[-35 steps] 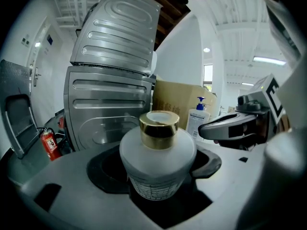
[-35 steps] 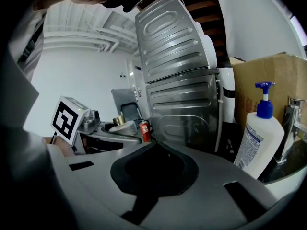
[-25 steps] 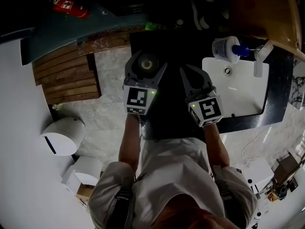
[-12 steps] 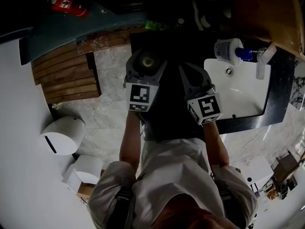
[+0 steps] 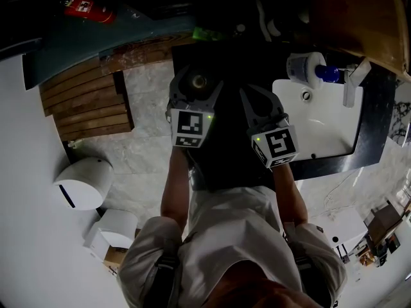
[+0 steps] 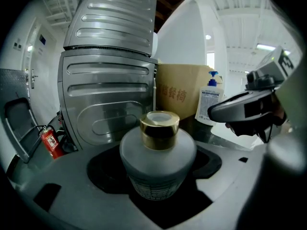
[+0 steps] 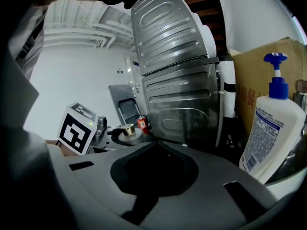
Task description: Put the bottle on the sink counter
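Carrying bottle (image 6: 157, 162) pinched in left gripper (image 5: 197, 80), short of sink counter (image 5: 380, 104).
Placement not yet done; right gripper (image 5: 257, 99) closed, empty.

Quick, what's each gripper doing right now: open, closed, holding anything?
Left gripper: closed on the bottle.
Right gripper: closed, holding nothing.

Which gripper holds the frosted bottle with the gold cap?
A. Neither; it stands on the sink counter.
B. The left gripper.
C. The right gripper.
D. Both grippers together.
B: the bottle sits clamped between the jaws of the left gripper, while the right gripper is shut with nothing in it.
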Demonstrator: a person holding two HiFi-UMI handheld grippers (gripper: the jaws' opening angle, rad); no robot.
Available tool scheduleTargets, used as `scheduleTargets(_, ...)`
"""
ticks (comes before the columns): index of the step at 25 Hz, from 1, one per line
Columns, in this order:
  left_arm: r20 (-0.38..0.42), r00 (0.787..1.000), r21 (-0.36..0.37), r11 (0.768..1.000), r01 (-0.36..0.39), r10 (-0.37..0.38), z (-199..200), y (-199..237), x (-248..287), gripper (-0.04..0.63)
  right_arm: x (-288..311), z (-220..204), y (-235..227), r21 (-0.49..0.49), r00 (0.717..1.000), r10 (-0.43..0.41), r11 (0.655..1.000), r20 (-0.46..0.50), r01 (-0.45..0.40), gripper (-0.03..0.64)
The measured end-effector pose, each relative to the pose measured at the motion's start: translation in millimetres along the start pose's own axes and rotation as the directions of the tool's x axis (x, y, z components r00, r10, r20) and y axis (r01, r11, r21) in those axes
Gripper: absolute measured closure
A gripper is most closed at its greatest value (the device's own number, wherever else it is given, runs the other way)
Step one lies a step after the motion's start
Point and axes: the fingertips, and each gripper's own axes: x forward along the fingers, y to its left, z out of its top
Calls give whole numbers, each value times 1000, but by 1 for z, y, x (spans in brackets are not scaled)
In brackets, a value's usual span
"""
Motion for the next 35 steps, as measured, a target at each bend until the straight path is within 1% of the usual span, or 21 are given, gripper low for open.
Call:
scheduleTargets(7, -11, 1000, 5, 1000, -8, 9, -3, 1, 4, 261, 0, 0, -1, 5, 1000, 6, 1000, 3, -6, 620)
scheduleTargets(16, 8, 1000, 13, 1000, -23, 23, -2, 1, 4, 261, -4, 1, 2, -3, 1000, 16, 1000, 1, -16, 620)
scheduleTargets(23, -8, 999, 29, 999, -42, 42, -4, 1, 6, 261, -11, 0, 1, 4, 1000, 8, 1000, 3, -8, 620)
scheduleTargets(28, -8, 999, 22, 999, -46, 46, -4, 1, 5, 261, -17, 3, 2, -17, 1000, 9, 1000, 3, -9, 620)
scheduleTargets(32, -14, 999, 9, 999, -50, 51, -8, 0, 4, 258, -22, 3, 4, 3, 1000, -2, 1000, 9, 2, 620)
scheduleTargets(35, -17, 999, 0, 999, -50, 50, -10, -1, 2, 250, -26, 5, 7, -12, 1000, -1, 1000, 10, 1, 620)
